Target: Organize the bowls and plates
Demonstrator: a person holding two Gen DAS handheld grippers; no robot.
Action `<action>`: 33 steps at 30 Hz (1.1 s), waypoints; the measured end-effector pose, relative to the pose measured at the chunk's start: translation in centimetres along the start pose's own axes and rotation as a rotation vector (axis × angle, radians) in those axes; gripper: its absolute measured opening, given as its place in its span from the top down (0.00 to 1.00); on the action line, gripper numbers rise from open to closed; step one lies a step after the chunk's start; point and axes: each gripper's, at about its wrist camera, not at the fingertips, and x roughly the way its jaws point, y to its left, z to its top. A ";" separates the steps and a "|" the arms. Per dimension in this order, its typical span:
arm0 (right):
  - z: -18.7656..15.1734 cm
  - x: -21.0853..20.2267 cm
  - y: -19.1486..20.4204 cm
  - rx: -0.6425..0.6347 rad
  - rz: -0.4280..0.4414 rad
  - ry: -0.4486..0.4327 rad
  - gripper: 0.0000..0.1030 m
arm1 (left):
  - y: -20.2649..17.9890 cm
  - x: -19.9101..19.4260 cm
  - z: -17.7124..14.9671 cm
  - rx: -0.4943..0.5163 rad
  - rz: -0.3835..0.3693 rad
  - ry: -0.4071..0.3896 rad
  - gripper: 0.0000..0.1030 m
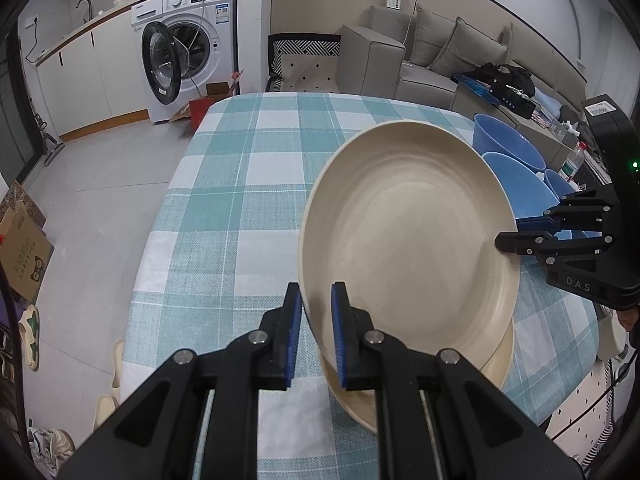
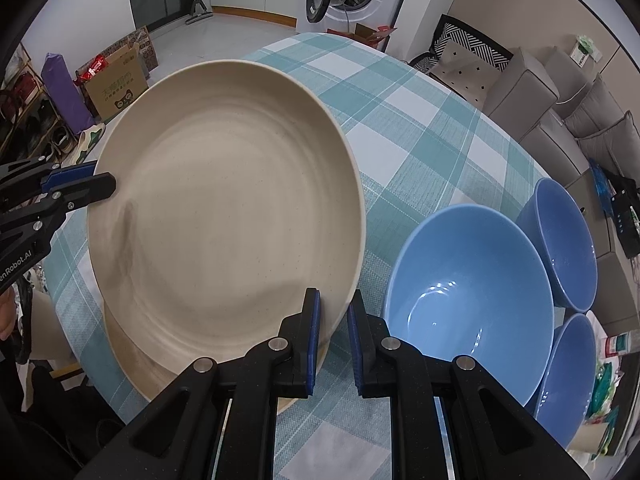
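A cream plate (image 1: 408,240) (image 2: 224,208) is held above a second cream plate (image 1: 500,360) (image 2: 132,356) that lies on the checked tablecloth. My left gripper (image 1: 316,312) is shut on the upper plate's near rim; it also shows in the right wrist view (image 2: 80,182) at the plate's left edge. My right gripper (image 2: 333,312) is shut on the opposite rim, and it shows in the left wrist view (image 1: 516,232) at the plate's right edge. Three blue bowls (image 2: 468,280) (image 2: 564,240) (image 2: 568,368) stand upright on the table to the right of the plates.
The table (image 1: 256,184) with its teal and white checked cloth stretches away from me. A washing machine (image 1: 188,48) with an open door stands beyond it. A grey sofa (image 1: 440,56) is at the back right. Cardboard boxes (image 1: 24,248) and shoes lie on the floor to the left.
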 end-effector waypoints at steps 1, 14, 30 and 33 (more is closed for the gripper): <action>-0.2 0.0 0.1 0.000 0.000 0.001 0.87 | -0.1 0.0 -0.1 0.002 0.000 0.001 0.89; -2.3 0.8 0.4 0.001 0.007 0.023 0.87 | -1.0 0.6 -1.3 0.024 -0.002 0.029 0.89; -2.9 2.1 0.6 -0.022 0.008 0.053 0.86 | -1.4 1.2 -2.4 0.040 0.000 0.068 0.89; -2.9 2.3 0.6 -0.025 0.009 0.057 0.86 | -1.4 1.3 -2.5 0.045 0.002 0.071 0.89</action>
